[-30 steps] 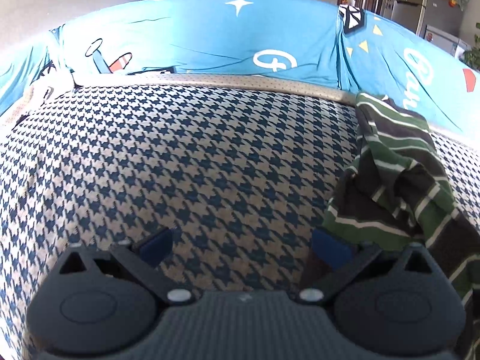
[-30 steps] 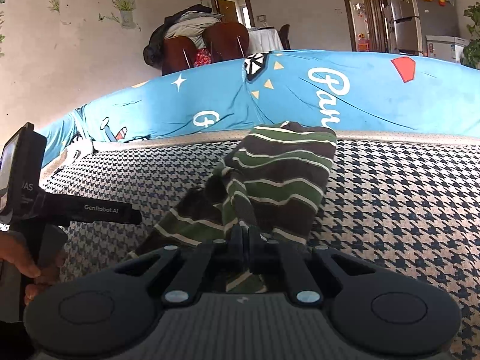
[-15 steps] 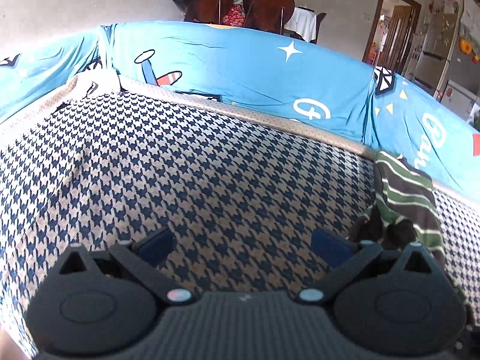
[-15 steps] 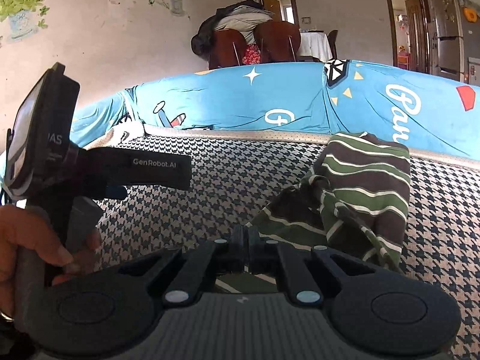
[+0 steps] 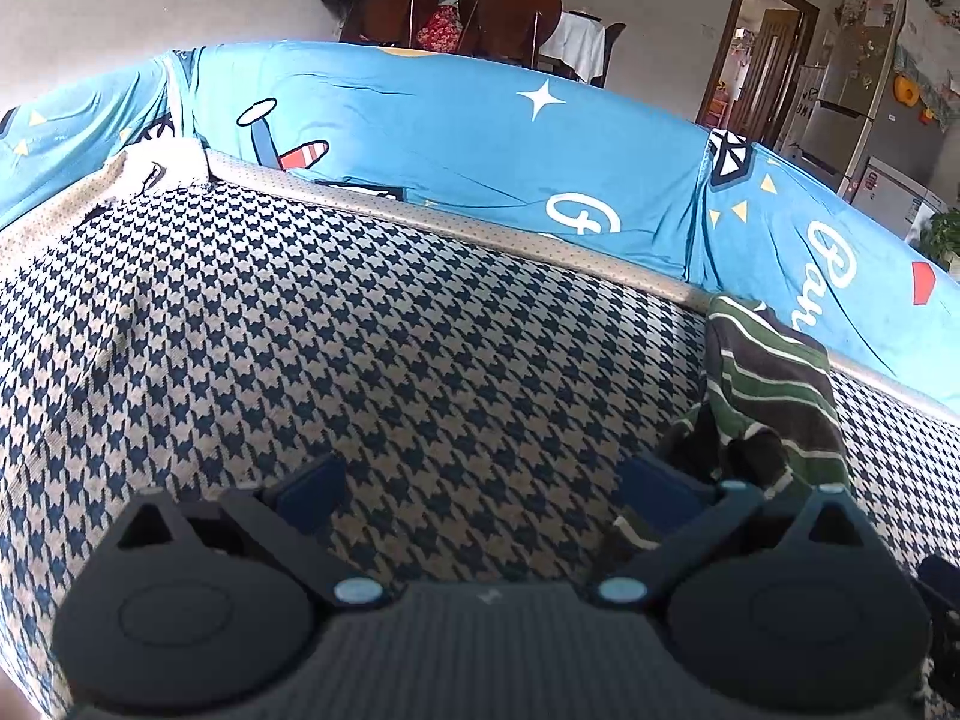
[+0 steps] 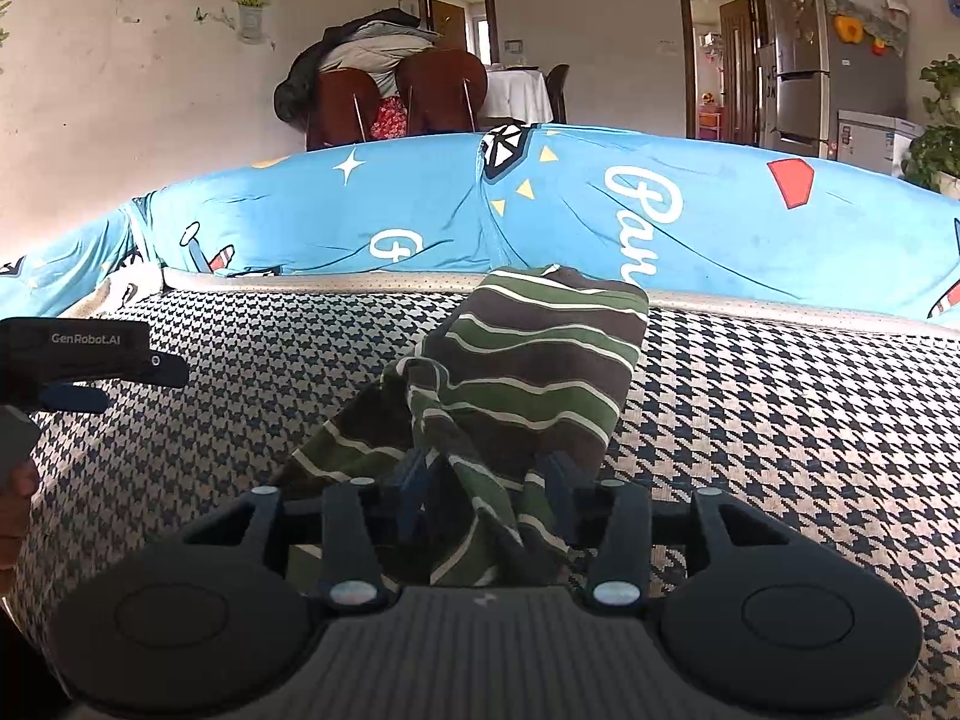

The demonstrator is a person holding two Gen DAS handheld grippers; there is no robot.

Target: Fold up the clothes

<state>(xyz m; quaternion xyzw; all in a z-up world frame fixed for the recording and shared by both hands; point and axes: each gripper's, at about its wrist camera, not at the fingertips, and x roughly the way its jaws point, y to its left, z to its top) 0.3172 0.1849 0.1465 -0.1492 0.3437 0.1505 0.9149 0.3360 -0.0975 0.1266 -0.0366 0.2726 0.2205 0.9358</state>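
A green, brown and white striped garment (image 6: pixel 540 360) lies crumpled on the houndstooth sofa seat (image 6: pixel 780 408). Its near end is bunched between the fingers of my right gripper (image 6: pixel 483 486), which stand partly apart around the cloth. In the left wrist view the garment (image 5: pixel 774 384) lies to the right, just past the right finger. My left gripper (image 5: pixel 480 486) is open over bare seat fabric (image 5: pixel 360 330) with nothing between its fingers. The left gripper (image 6: pixel 132 384) also shows at the left edge of the right wrist view, apart from the garment.
A blue printed cover (image 5: pixel 450 138) drapes the sofa back behind the seat, with a beige piped edge below it. Brown chairs piled with clothes (image 6: pixel 390 90) stand behind the sofa. A fridge (image 6: pixel 840 60) and a plant are at the far right. A hand (image 6: pixel 18 480) holds the left gripper.
My right gripper's fingers, closed tight on the garment before, now stand apart around it. The left gripper has drawn back to the left, away from the garment.
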